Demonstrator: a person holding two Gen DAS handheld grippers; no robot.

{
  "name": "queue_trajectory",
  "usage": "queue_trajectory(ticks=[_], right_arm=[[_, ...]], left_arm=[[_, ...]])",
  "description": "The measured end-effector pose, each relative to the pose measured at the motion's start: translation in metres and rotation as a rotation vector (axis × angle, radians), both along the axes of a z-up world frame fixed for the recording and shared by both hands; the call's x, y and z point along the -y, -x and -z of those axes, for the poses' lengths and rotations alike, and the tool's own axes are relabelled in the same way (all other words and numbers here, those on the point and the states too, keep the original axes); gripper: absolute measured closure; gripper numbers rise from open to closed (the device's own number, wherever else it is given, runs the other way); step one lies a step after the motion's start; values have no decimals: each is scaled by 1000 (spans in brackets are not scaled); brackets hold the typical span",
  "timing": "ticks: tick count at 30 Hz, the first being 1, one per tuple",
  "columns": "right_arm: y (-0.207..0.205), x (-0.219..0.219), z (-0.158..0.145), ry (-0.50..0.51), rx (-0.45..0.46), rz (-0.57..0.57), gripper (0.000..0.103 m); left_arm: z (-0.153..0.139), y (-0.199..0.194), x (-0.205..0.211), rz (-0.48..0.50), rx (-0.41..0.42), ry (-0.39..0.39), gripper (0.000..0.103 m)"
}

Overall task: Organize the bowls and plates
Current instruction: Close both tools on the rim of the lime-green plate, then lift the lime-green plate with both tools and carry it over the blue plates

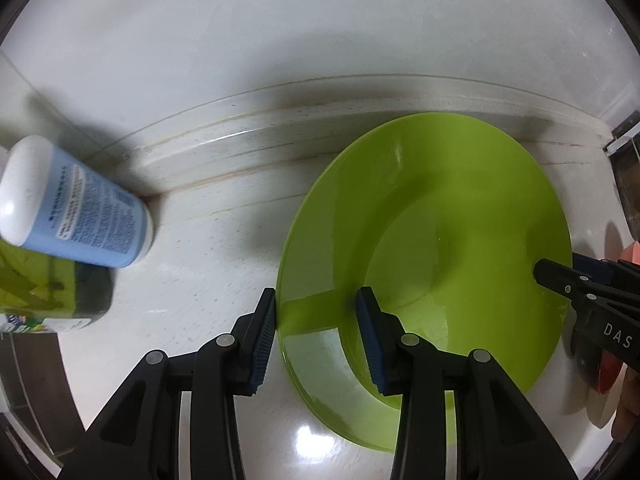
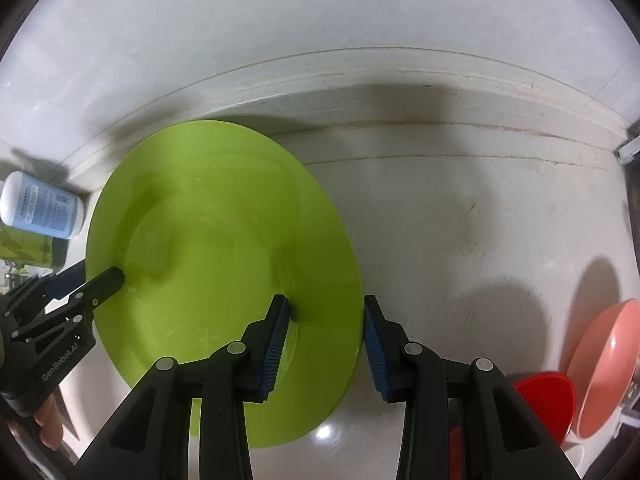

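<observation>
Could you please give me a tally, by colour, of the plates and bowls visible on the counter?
Green: 1, the round lime-green plastic plate, with both open grippers, left gripper and right gripper, straddling its rim.
Pink: 1, the salmon-pink bowl.
Red: 1, the red bowl.
Total: 3.

Even, fairly bright overhead light. A round glare spot sits on the glossy white countertop (image 1: pixel 308 436) near the bottom of both views. Soft grey shadows fall behind the lime-green round plastic plate (image 2: pixel 224 264) and across its surface. Fisheye curvature bends the wall edge; corners go black. The pale-blue cylindrical bottle (image 1: pixel 76 208) is slightly blurred.
</observation>
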State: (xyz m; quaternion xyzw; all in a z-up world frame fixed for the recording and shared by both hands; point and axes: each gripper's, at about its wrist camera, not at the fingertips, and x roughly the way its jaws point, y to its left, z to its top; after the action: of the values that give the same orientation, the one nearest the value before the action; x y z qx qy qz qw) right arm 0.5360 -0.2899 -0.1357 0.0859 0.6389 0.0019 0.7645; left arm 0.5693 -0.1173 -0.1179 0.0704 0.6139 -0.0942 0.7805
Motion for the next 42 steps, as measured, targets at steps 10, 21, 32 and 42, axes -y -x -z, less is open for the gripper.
queue_trajectory(ticks=[10,21,32,42], right_arm=[[19,-13,-21,-1,0,-14,65],[64,-51,-43,22,46,-44,65],[115,-92,-70,42,64,-57,65],[156,-130,-81,47,55,-67,65]], left_arm=[[-24,28,-12,-19,7,-5,63],[-46,72,-42,-38,30,14,63],[-64,126,-92,-54,27,34,63],[-67,163,-136,-57,27,37,63]])
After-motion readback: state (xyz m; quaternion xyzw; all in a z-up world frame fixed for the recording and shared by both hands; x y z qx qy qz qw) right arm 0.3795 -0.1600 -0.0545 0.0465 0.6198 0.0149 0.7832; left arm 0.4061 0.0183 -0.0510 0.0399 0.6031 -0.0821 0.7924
